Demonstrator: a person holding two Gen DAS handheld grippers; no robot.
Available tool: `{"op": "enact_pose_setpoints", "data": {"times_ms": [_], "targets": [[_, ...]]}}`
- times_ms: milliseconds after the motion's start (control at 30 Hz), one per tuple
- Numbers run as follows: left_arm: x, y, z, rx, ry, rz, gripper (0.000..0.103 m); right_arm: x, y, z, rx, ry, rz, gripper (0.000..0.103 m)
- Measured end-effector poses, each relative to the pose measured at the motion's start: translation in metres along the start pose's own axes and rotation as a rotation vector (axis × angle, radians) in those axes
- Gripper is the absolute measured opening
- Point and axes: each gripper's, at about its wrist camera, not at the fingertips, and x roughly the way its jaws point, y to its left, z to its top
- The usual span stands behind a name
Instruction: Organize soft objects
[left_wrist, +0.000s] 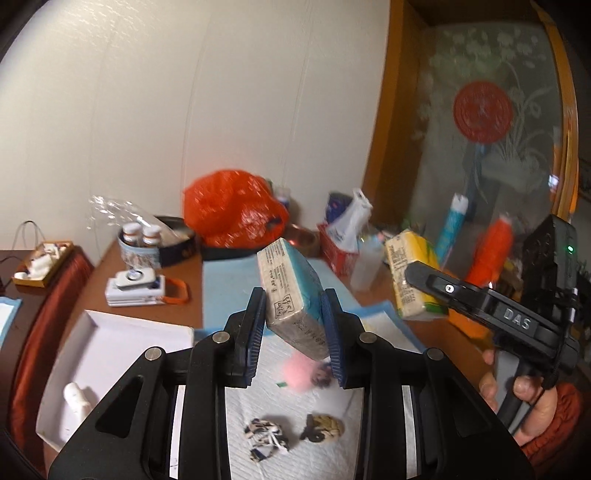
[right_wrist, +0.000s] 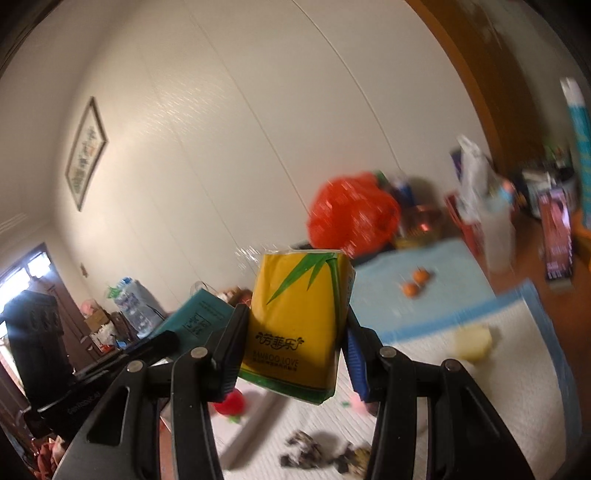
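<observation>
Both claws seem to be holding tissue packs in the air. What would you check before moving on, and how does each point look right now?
1. Left gripper clamped on the blue tissue pack: ok.
2. Right gripper clamped on the yellow tissue pack: ok.
3. The two packs apart from each other: ok.
4. Blue pack sitting straight between the fingers: not ok, it is tilted.
5. White box has free room: ok.
6. Where the packs belong: cannot tell.
</observation>
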Motion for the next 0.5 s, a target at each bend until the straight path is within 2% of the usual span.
{"op": "enact_pose_setpoints", "data": {"times_ms": [167, 400, 500], "targets": [[-0.012, 0.019, -0.004, -0.029, -0.009, 0.037, 0.03, 0.009, 0.023, -0.011, -0.014, 0.01, 0.055, 0.048], [-0.024, 0.036, -0.006, -0.05, -0.025, 0.067, 0.03, 0.023, 0.037, -0.013, -0.026, 0.03, 0.081, 0.048], [-0.028, 0.043, -0.006, -0.053, -0.028, 0.073, 0.024, 0.027, 0.044, -0.015, -0.032, 0.036, 0.092, 0.048]]}}
